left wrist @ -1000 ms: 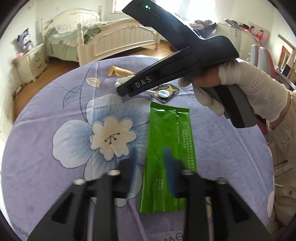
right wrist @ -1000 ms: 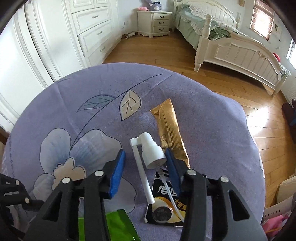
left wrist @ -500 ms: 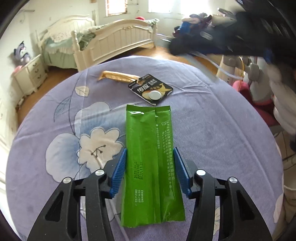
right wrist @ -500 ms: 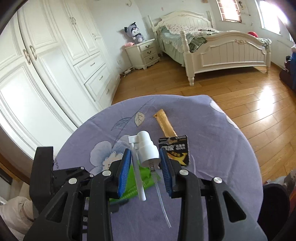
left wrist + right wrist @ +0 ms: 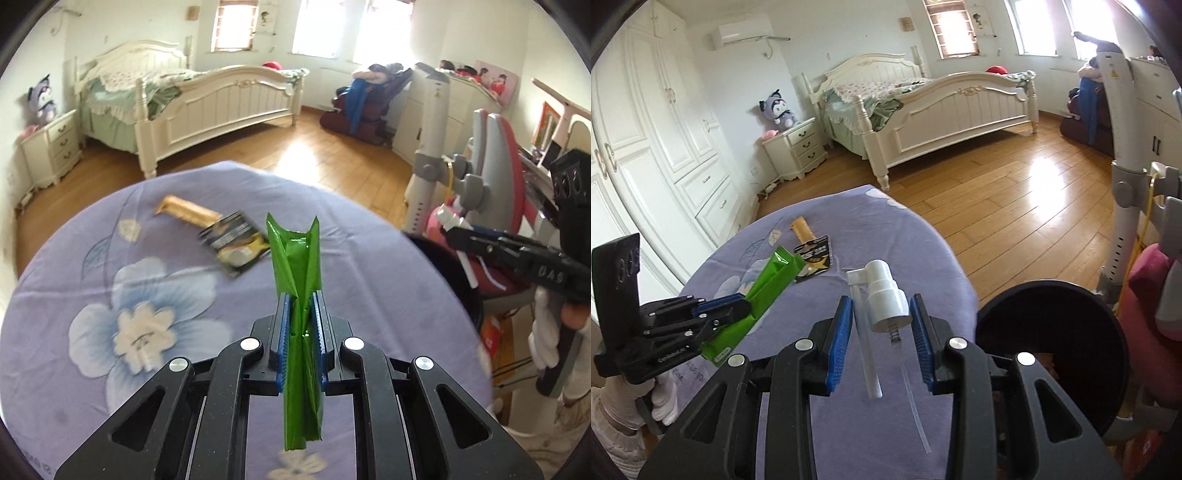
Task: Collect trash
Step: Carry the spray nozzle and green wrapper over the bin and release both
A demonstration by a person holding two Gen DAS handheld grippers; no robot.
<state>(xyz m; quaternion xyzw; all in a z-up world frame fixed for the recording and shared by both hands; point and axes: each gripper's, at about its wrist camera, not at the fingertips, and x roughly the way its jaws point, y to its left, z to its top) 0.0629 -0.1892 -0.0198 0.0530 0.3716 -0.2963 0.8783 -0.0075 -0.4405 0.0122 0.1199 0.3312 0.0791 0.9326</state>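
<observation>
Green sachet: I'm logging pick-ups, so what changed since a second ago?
The left claw closed on the green sachet and lifted it off the table. The right claw carried the spray pump toward the black bin. Gold sachet and battery card stayed.

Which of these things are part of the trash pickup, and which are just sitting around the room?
Part of the job:
green wrapper, clamped in the left gripper
white spray pump, held in the right gripper
gold wrapper and black packet on the table
black bin

Just there:
bed
nightstand
plush toy
</observation>
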